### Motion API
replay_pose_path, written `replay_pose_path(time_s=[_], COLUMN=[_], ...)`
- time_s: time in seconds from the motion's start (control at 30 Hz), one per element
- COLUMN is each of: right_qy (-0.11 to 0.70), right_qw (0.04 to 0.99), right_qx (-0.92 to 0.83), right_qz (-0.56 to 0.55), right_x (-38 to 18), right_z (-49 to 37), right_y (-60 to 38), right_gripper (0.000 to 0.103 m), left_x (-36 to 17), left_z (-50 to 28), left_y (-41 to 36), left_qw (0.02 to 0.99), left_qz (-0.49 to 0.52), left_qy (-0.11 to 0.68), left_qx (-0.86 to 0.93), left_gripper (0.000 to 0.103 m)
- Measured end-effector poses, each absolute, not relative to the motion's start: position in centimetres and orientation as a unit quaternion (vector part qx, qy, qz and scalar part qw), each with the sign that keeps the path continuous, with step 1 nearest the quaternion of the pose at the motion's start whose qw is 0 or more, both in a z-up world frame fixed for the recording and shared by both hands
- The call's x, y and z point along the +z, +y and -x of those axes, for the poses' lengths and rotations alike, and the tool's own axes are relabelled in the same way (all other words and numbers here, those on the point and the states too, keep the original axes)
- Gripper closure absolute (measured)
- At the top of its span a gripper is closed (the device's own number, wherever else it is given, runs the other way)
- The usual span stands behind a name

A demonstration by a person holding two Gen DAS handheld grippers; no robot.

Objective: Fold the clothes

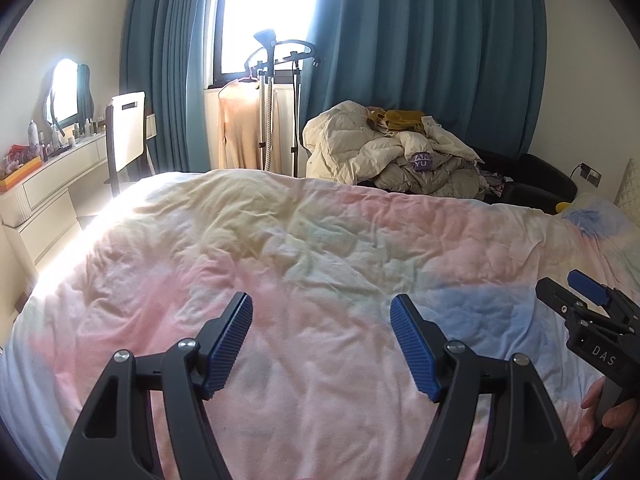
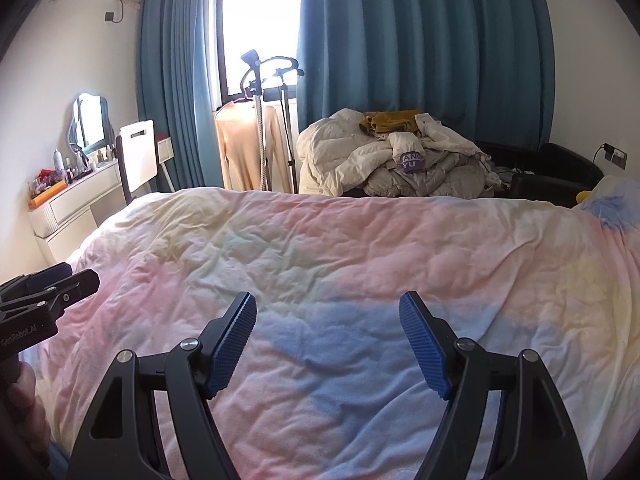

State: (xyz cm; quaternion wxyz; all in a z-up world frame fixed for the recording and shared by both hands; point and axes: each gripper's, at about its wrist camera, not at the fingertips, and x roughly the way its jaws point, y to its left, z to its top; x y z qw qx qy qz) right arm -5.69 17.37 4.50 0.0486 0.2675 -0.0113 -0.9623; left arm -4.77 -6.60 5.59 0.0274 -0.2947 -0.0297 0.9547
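Note:
A pile of cream and grey clothes [image 1: 392,152] with a mustard piece on top lies beyond the far edge of the bed, also in the right wrist view as the pile [image 2: 388,156]. My left gripper [image 1: 322,312] hangs open over the pastel tie-dye duvet [image 1: 280,240], nothing between its blue pads. My right gripper [image 2: 328,312] is open too, over a blue patch of the duvet [image 2: 360,248], and holds nothing. The right gripper [image 1: 588,312] shows at the left wrist view's right edge, the left gripper [image 2: 48,292] at the right wrist view's left edge.
A garment steamer stand [image 1: 272,92] with a peach top hung on it stands by the window and teal curtains [image 1: 420,60]. A white dresser [image 1: 52,184] with a mirror and chair is at left. A black sofa [image 1: 536,176] sits behind the pile.

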Motion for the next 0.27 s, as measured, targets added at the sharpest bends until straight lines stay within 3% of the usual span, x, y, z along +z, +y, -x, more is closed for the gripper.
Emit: replay_pose_path(time_s=[0.27], right_qy=[-0.011], right_qw=[0.045], right_qx=[-0.961], right_qz=[-0.271], right_x=[4.27], right_z=[5.78], right_y=[17.4], right_gripper=[0.028], left_x=[5.36], left_z=[4.93], left_y=[-6.76], left_qw=[0.024], left_qz=[0.298], left_qy=[-0.033], left_qx=[0.954], left_gripper=[0.03])
